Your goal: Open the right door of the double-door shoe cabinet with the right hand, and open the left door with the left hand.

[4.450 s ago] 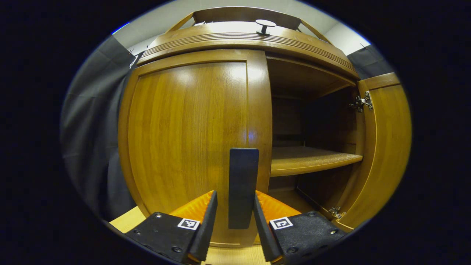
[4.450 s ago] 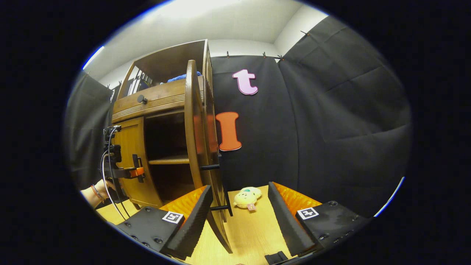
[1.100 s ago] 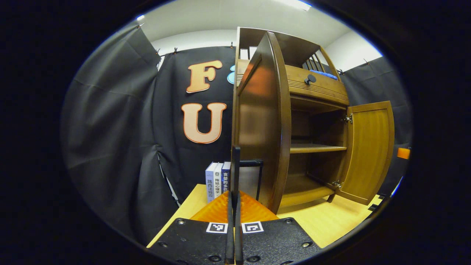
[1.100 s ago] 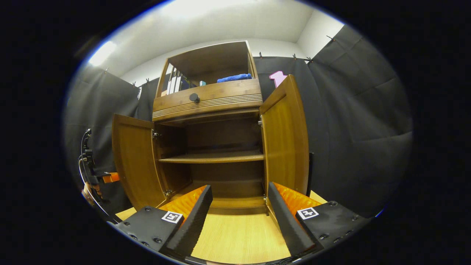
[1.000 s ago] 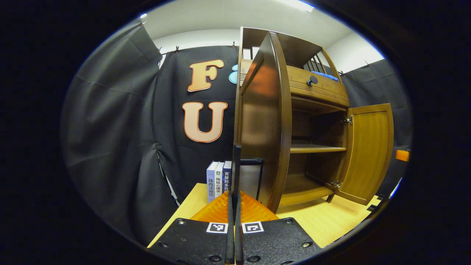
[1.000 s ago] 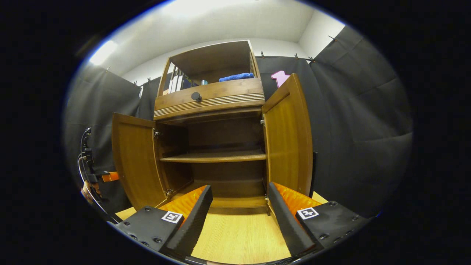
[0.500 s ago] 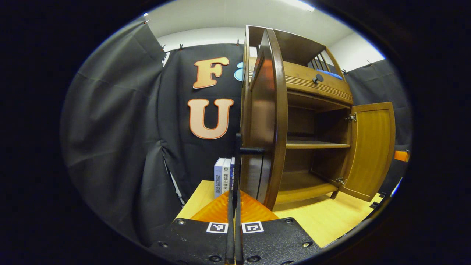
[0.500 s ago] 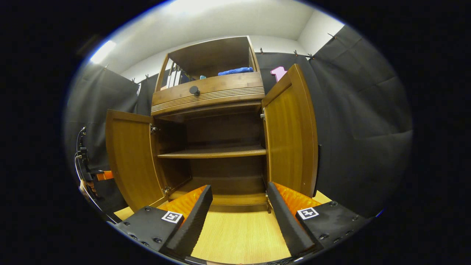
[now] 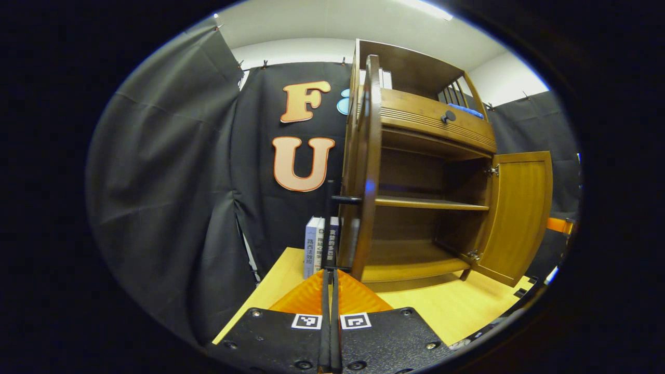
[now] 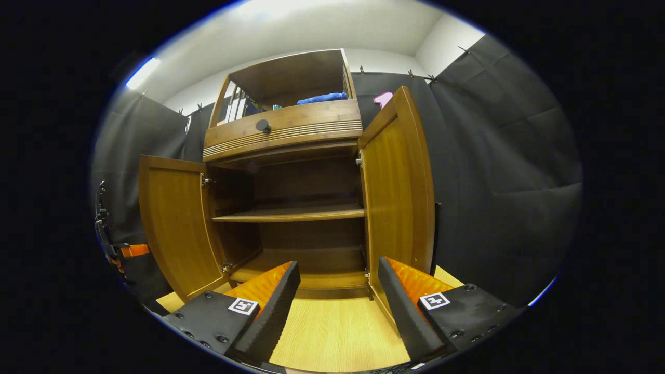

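Note:
The wooden shoe cabinet (image 10: 283,130) stands with both doors swung out. In the right gripper view its left door (image 10: 174,223) and right door (image 10: 397,192) frame an empty shelf (image 10: 291,213). My right gripper (image 10: 337,270) hangs open over the table in front of the cabinet, with nothing between its fingers. In the left gripper view the left door (image 9: 366,171) is almost edge-on, and its black bar handle (image 9: 328,218) rises straight out of my left gripper (image 9: 328,272), which is shut on it. The left gripper (image 10: 124,251) sits at that door's outer face.
Several books (image 9: 318,244) stand upright on the wooden table (image 10: 337,327) left of the cabinet. Above the doors is a drawer with a dark knob (image 10: 262,125). A blue cloth (image 10: 322,97) lies in the open top shelf. Black cloth walls close in on both sides.
The left door has swung farther open over the last second, from angled to nearly edge-on in the left gripper view. The right gripper stayed open and drifted slightly.

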{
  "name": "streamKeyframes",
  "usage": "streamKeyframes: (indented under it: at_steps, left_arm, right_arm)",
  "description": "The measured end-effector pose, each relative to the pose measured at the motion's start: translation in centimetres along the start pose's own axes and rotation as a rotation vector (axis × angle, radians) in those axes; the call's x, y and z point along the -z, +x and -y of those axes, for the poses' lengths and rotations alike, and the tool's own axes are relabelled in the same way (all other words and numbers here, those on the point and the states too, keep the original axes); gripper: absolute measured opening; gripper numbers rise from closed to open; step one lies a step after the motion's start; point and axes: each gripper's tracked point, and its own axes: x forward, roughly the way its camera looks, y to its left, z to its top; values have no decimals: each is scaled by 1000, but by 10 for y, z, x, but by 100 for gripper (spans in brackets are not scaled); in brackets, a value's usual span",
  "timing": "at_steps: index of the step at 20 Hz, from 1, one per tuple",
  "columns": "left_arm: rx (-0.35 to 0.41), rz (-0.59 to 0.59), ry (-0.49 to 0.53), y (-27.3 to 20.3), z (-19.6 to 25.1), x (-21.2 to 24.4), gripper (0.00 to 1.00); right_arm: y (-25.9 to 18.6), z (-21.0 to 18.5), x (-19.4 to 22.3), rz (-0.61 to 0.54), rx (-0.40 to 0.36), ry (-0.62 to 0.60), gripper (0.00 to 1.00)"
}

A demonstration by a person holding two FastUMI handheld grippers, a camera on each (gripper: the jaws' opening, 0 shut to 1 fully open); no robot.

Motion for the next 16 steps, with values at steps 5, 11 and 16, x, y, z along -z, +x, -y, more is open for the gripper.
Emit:
streamKeyframes:
  at_steps: [5, 11, 16]
  left_arm:
    - [25, 54, -12, -15, 33, -23, 0]
    - [9, 67, 28, -23, 58, -41, 14]
    - [25, 103, 46, -27, 85, -61, 28]
  right_arm:
    - [-4, 16, -3, -2, 18, 6, 98]
    - [-4, 31, -3, 6, 42, 27, 98]
    - [-14, 46, -11, 19, 66, 17, 98]
